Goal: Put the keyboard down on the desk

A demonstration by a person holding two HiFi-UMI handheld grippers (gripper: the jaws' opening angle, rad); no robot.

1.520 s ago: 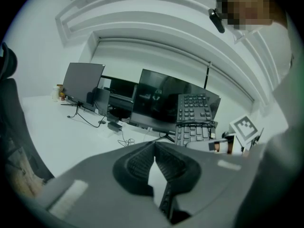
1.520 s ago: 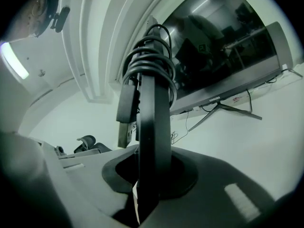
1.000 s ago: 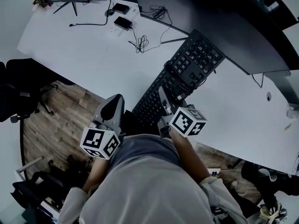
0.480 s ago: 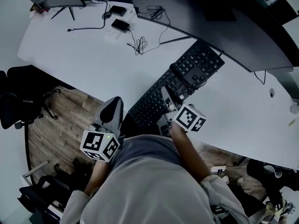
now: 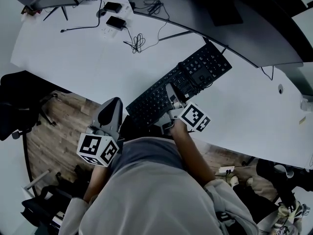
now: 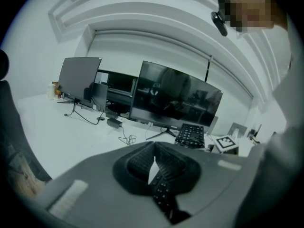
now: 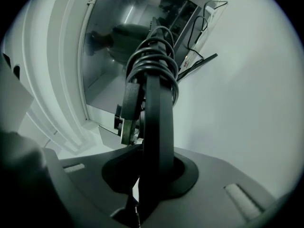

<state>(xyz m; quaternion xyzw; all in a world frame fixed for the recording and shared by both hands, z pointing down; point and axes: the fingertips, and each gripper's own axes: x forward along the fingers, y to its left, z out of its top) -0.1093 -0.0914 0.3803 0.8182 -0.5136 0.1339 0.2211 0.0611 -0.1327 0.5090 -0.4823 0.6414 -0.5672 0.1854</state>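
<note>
Since a second back, the keyboard [image 5: 181,84] had swung left along the desk's [image 5: 88,58] near edge, and your right gripper [image 5: 172,99] went with it. Its fingers were nearly closed, clamped on the keyboard's near long edge. The board ran edge-on straight out past the fingertips, with a coiled cable [image 7: 154,51] bunched at the far end. Whether it touched the desk: couldn't tell. Your left gripper [image 5: 111,106] hung just left of the keyboard, fingertips together, holding nothing.
</note>
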